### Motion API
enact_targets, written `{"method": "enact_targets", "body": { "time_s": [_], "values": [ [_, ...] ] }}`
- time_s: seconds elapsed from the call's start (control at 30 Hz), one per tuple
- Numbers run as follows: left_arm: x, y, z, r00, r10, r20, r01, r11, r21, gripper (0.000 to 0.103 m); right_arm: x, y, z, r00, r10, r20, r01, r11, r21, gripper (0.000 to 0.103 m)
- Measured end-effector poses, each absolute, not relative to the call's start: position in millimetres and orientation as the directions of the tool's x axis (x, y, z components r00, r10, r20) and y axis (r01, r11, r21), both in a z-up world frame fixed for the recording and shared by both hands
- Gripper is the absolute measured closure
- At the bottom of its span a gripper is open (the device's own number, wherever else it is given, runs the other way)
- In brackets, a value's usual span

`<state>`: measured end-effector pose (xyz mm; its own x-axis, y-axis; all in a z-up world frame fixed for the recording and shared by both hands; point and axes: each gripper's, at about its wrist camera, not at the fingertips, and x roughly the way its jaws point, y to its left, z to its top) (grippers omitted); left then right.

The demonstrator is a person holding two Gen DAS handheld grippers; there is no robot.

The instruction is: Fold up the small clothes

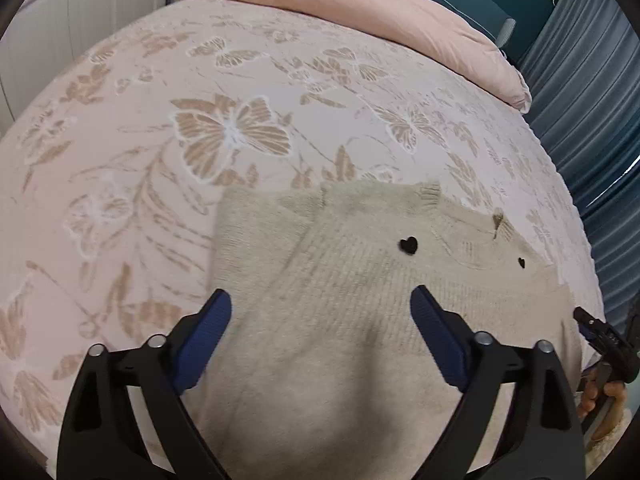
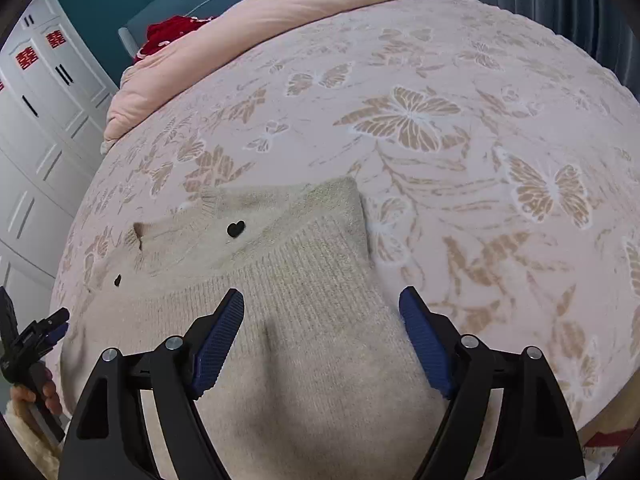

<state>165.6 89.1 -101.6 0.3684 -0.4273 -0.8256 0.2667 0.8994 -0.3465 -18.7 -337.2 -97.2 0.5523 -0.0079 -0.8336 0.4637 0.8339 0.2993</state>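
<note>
- Both grippers I run hang over the beige sweater point(image 1: 340, 320): left gripper point(image 1: 322, 304) and right gripper point(image 2: 322, 302), jaws spread, empty.
- Sweater lies part-folded on the butterfly bedspread point(image 1: 140, 160).
- Pink duvet point(image 1: 360, 12) sits beyond.

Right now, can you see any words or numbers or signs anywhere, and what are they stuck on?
"囍": red double-happiness signs on the white wardrobe doors, two clear, in the right wrist view.
A third red mark at the picture's left edge is cut off, unreadable.
No words, numbers or brands on the beige sweater; its black hearts are only decoration.
Nothing readable on the butterfly bedspread or the grippers.
</note>
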Motion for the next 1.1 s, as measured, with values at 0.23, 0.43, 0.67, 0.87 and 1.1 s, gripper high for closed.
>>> {"method": "enact_targets", "body": {
  "time_s": [0.23,0.43,0.67,0.87,1.1],
  "values": [
    [142,92,-92,0.332,-0.493,-0.805,0.317,0.861,-0.396,0.094,-33,-310,-87,0.565,0.004,-0.825,0.401,0.873,0.279,0.096],
    [86,132,-16,0.448,-0.597,-0.666,0.324,0.802,-0.501,0.096,-100,-299,-11,0.746,0.053,-0.664,0.311,0.854,0.418,0.097],
    [64,151,98,0.621,-0.611,-0.491,0.395,0.785,-0.476,0.096,-133,-310,121,0.936,-0.009,-0.351,0.183,0.866,0.465,0.097],
    [142,128,78,0.645,-0.52,-0.56,0.328,0.85,-0.412,0.095,-51,-346,74,0.887,-0.039,-0.46,0.266,0.857,0.441,0.096],
    [195,93,-94,0.439,-0.302,-0.846,0.144,0.953,-0.265,0.092,18,-360,-86,0.613,-0.053,-0.789,0.486,0.812,0.324,0.095]
  ]
}}
